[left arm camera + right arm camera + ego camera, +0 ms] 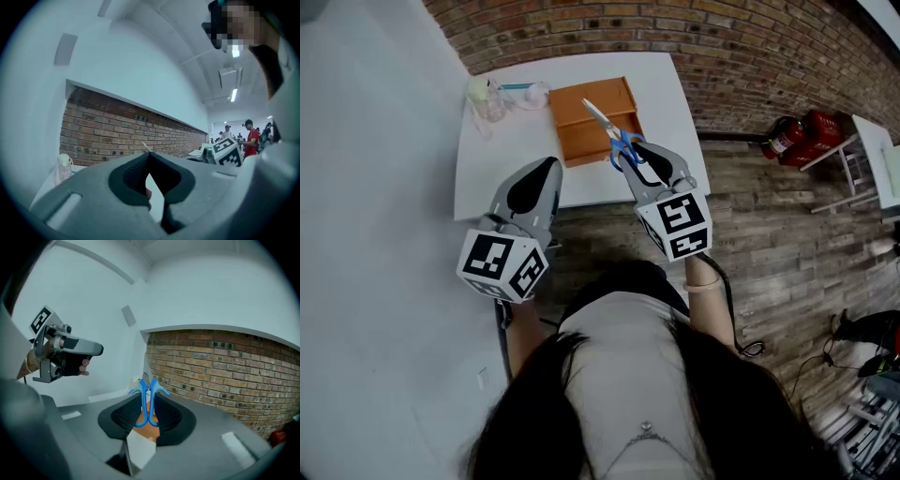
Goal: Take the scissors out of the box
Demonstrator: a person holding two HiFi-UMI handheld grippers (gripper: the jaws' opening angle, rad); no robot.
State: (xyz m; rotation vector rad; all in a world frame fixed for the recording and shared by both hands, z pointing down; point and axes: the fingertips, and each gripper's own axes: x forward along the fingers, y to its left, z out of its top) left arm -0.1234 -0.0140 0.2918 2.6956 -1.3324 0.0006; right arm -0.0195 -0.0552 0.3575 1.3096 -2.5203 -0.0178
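Right gripper point(636, 159), head view: jaws clamped on the blue handles of the scissors point(609, 129). The blades project beyond the jaws, over the right part of the orange wooden box point(577, 122) on the white table point(502, 169). This gripper hides the box's near right corner. Left gripper point(548, 169) hovers at the table's near edge.

Left gripper view: jaw tips meet with nothing between them, and the jaws hide most of the table.

Right gripper view: the handles fill the jaw gap, and the blades are hard to make out.

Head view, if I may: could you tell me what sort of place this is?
Probably an open lab or office workspace: bare brick wall, white table on a wood-plank floor, red fire extinguishers by the wall, and people standing further off.
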